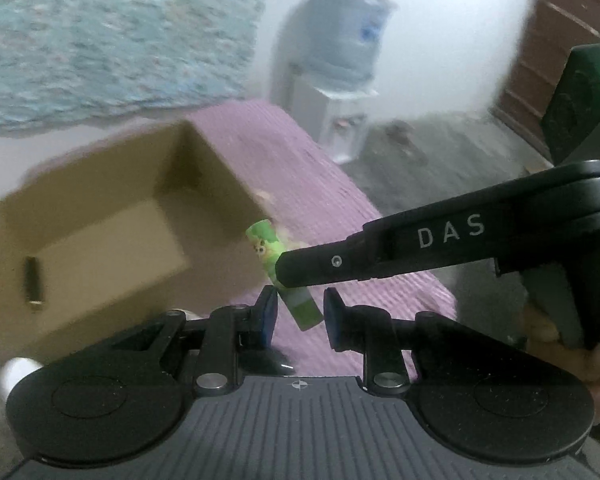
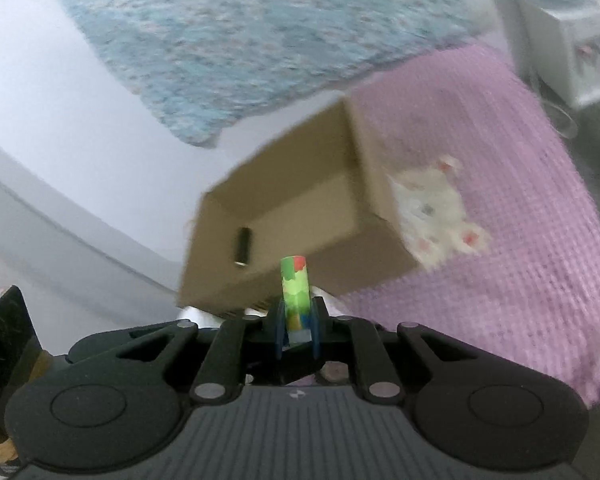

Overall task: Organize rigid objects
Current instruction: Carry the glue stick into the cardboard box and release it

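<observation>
**Green Tube Held Above the Purple Cloth, Box Waiting Beyond**

The right gripper (image 2: 297, 330) had its blue pads clamped on a small green tube (image 2: 295, 292) printed with a cartoon pattern and a red patch at its far end. The tube stood up between the fingers, its top pointing toward the open cardboard box (image 2: 292, 216). In the left wrist view the same tube (image 1: 274, 256) showed slanted, pinched near its middle by the long black finger marked "DAS" that reached in from the right.

The left gripper (image 1: 300, 316) held nothing; its two blue-faced fingertips stood close to one another with only a narrow gap, the tube's lower end showing beyond them.

The box sat on a purple knitted cloth (image 2: 520, 184), at its left side. Inside, by the near-left wall, lay a small dark cylinder (image 2: 243, 247). A white soft toy (image 2: 436, 208) lay just beside the box on the right. Far off stood a water dispenser (image 1: 340, 80) and a blue-green rug (image 2: 260, 32); both were blurred.
</observation>
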The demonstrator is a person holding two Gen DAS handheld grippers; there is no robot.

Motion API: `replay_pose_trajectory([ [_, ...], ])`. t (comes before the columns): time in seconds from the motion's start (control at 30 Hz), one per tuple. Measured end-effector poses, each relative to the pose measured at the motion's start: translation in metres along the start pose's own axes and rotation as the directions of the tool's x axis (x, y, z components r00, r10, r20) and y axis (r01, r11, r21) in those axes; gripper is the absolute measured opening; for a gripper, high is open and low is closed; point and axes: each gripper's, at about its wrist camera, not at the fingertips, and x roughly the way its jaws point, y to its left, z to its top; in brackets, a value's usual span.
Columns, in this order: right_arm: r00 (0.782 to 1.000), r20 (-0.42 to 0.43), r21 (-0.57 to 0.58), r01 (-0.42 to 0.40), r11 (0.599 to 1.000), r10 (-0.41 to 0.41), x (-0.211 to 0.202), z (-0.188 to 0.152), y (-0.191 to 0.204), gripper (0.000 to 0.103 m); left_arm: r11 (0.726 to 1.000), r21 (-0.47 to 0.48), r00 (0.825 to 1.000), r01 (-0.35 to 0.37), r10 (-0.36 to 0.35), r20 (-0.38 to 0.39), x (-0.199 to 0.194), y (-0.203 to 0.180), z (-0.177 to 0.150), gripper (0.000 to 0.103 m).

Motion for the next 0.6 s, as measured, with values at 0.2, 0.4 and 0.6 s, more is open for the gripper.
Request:
replay_pose_trajectory([
  [0.2, 0.994, -0.076, -0.109, -0.086, 0.99, 0.078, 0.061, 0.041, 0.054, 0.014, 0.987, -0.116, 0.993, -0.112, 0.116, 0.023, -0.017, 0.063, 0.015, 0.024],
  [0.4, 0.967, -0.233, -0.092, -0.127, 0.988, 0.102, 0.151, 0.076, 0.076, 0.014, 0.958, -0.222, 0.983, -0.181, 0.172, -0.059, 0.006, 0.124, 0.014, 0.024],
  [0.6, 0.924, -0.373, -0.037, -0.109, 0.993, 0.087, 0.227, 0.088, 0.075, 0.014, 0.926, -0.273, 0.964, -0.261, 0.233, -0.131, 0.026, 0.161, 0.006, 0.027],
])
